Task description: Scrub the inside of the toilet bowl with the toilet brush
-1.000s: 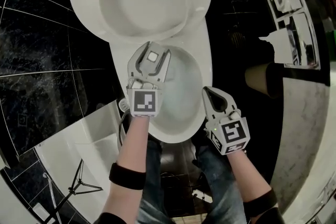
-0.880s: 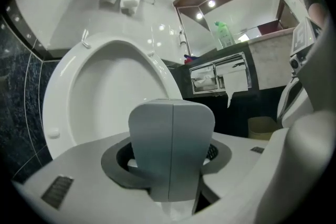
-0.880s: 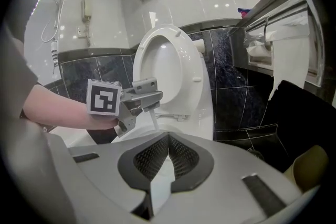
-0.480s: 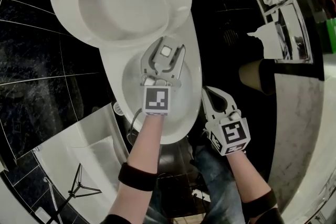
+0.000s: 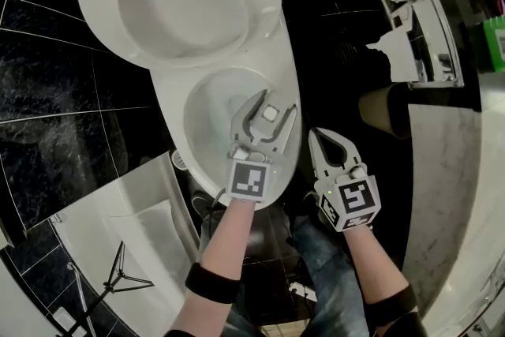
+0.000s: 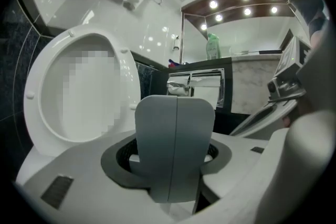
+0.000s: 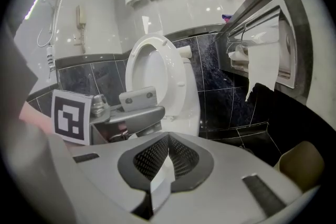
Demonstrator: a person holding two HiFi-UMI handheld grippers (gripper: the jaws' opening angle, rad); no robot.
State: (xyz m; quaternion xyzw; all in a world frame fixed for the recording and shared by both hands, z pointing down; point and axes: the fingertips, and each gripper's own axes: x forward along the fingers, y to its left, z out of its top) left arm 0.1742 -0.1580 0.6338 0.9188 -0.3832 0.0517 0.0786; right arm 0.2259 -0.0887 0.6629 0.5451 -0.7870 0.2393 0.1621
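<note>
Bathroom, glossy black marble-look tiles (image 5: 63, 114). The white glazed toilet bowl (image 5: 168, 110) is an oval with its seat lid (image 5: 193, 0) up. My left gripper (image 5: 271, 103) hangs over the bowl's front-right part. Its jaws are about half apart and clamped on a flat gray block (image 6: 176, 149), matte plastic with rounded corners and a seam down the middle. I take that for the toilet brush grip, but no view shows a bristle end. My right gripper (image 5: 319, 135) sits just off the front rim, jaws pressed together, empty. Step: scrub starting or under way, can't tell which. Next move, I'd judge: tip the left gripper down and sweep the slick curved inner wall.
</note>
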